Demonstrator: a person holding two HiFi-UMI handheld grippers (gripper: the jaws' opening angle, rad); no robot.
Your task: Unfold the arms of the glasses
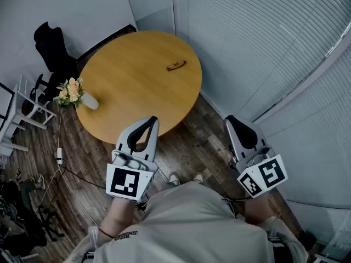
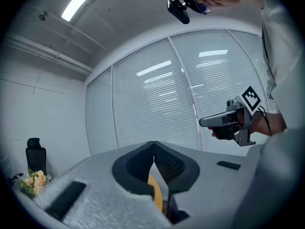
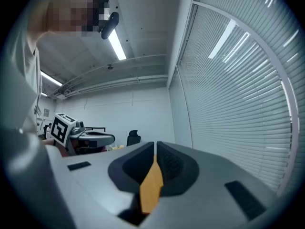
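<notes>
Ok, both grippers are idle, nothing grasped. Left gripper (image 1: 149, 120): jaws clenched, tips touching, nothing between them. In the left gripper view only a sliver of the orange surface shows through the slot under the tips. Right gripper (image 1: 232, 119): jaws closed down to a hairline slit, also empty, same orange sliver visible below them in the right gripper view. Both are held level in front of the person, side by side, well apart from each other.

In the head view the left gripper's tip overlaps the near edge of the round wooden surface (image 1: 126, 75). The right gripper sits over the plank floor (image 1: 186, 147), off the surface's right side, near the blinds (image 1: 263, 43).

Glasses (image 1: 176, 66): lying on the far right part of the surface, close to its rim, well apart from both grippers. Dark frame. Too small to tell how the arms sit.

Other items: 1 white vase (image 1: 89, 101) at the surface's left edge, with flowers (image 1: 70, 90) leaning out past the rim. 1 black chair (image 1: 52, 47) is beyond that, by the wall. A cable (image 1: 59, 156) trails over the floor left of the person. 2 shoes (image 1: 174, 178) show just ahead of the person's body, between the 2 grippers
</notes>
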